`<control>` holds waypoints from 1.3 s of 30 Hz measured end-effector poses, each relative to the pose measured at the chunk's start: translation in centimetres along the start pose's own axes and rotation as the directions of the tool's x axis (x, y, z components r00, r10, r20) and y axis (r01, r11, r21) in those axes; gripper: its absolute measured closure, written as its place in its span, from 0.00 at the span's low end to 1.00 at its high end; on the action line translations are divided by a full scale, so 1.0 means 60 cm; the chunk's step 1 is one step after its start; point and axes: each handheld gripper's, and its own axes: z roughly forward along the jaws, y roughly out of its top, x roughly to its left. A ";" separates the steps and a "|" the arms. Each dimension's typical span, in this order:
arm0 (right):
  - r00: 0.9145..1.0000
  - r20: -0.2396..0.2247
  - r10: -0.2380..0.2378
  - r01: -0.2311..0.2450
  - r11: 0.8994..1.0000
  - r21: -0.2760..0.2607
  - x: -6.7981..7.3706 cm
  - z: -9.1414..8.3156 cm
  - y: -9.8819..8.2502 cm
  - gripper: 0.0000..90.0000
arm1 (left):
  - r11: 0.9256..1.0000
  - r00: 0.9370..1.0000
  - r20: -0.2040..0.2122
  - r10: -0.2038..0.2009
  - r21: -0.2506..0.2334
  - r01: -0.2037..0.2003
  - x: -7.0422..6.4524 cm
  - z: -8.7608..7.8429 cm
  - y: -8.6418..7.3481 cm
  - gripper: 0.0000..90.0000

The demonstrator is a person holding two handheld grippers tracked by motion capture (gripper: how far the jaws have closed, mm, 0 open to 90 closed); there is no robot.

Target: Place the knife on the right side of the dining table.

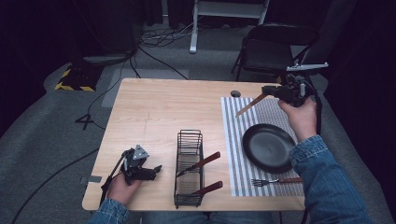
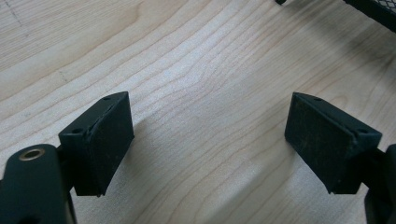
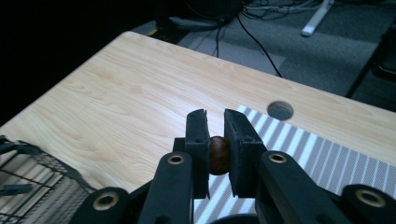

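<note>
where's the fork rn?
High view: the fork lies flat on the striped placemat near the table's front edge, just in front of the black plate and right of the wire basket.

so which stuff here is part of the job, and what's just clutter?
In play:
right gripper, shut on a wooden-handled utensil
striped placemat
black plate
fork
wire caddy, two utensils inside

Idle:
left gripper, open over bare table
folding chair
floor cables

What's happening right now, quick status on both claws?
Right gripper shut on a wooden-handled utensil above the striped placemat. Left gripper open, empty, over bare table. Nothing in the way.
</note>
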 end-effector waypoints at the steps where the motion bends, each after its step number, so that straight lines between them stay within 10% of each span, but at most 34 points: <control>1: 1.000 0.005 0.013 -0.014 1.000 0.010 -0.011 0.009 -0.005 0.89 | 1.000 1.000 0.000 0.000 0.000 0.000 0.000 0.000 0.000 0.18; 13: 0.997 0.047 0.064 -0.066 0.997 0.048 -0.064 0.048 -0.032 0.89 | 1.000 1.000 0.000 0.000 0.000 0.000 0.000 0.000 0.000 0.18; 39: 0.994 0.063 0.095 -0.098 0.994 0.053 -0.081 0.079 -0.036 0.89 | 1.000 1.000 0.001 -0.002 0.000 0.002 0.000 0.000 0.000 0.18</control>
